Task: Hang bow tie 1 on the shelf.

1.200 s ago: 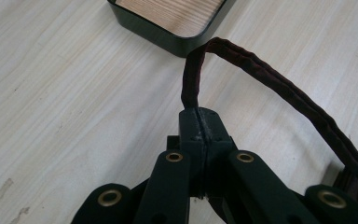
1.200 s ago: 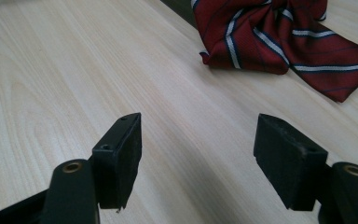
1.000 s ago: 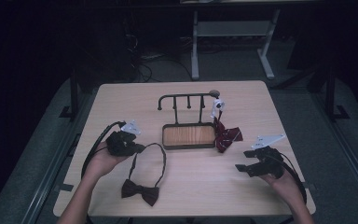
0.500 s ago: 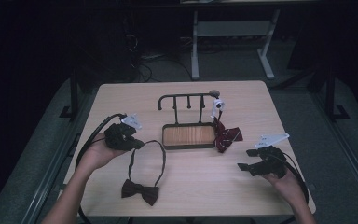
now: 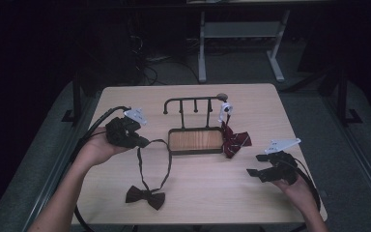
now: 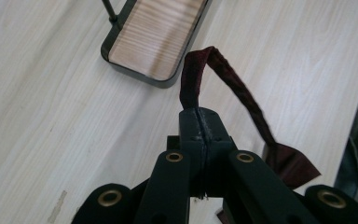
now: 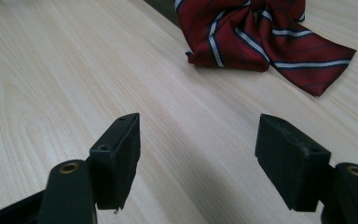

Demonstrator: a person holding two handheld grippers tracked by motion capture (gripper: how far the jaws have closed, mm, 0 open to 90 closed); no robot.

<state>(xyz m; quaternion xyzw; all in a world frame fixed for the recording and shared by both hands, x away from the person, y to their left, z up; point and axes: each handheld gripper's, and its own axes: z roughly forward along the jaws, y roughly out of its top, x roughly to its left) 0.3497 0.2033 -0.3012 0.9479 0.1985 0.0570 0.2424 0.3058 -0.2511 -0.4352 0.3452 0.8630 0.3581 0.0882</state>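
- Lifting now: left gripper (image 5: 134, 139) has risen and moved toward the table's left edge since a second ago, jaws clenched on the thin dark-maroon fabric strap (image 6: 200, 74) of the plain dark bow tie (image 5: 145, 196).
- Strap arches up just ahead of the jaw tips; bow itself lies on the pale wooden table (image 5: 212, 188), trailing behind the jaws.
- Judgement: the tie looks bound for the black metal hook rack with wooden base tray (image 5: 195, 140), ahead of the jaws.
- Right gripper (image 7: 198, 161): jaws released, wide apart, holding nothing; red striped bow tie (image 7: 261, 32) lies well ahead of them.
- No brands, labels or writing legible.
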